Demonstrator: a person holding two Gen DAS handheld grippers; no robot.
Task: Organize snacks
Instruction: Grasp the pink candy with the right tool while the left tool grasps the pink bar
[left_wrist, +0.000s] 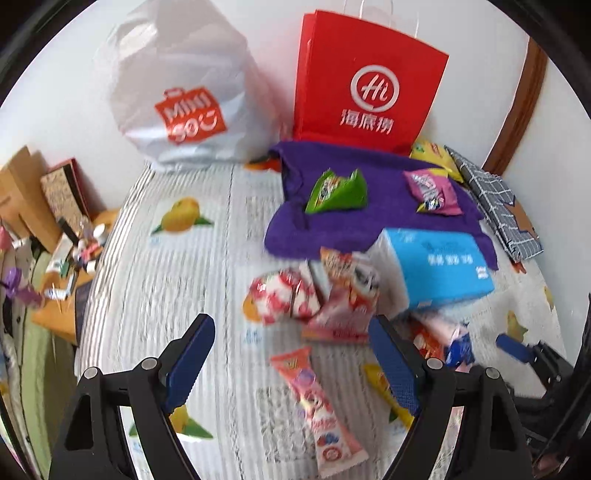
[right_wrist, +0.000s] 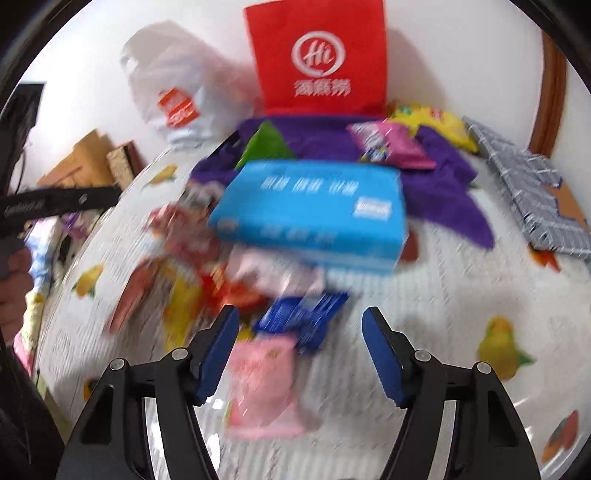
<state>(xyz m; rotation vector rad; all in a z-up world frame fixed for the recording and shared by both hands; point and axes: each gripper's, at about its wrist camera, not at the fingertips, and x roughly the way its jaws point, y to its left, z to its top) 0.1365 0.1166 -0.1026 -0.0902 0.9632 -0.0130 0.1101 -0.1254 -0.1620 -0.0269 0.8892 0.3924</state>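
Both claws, left claw (left_wrist: 291, 354) and right claw (right_wrist: 301, 343), spread empty; motion blur smears the snack pile (right_wrist: 207, 258).

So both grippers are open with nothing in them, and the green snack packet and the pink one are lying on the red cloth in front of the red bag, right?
Not quite: the cloth is purple, as the left wrist view shows. The rest holds: the left gripper and right gripper are open and empty, and the green packet and pink packet lie on it before the red bag.
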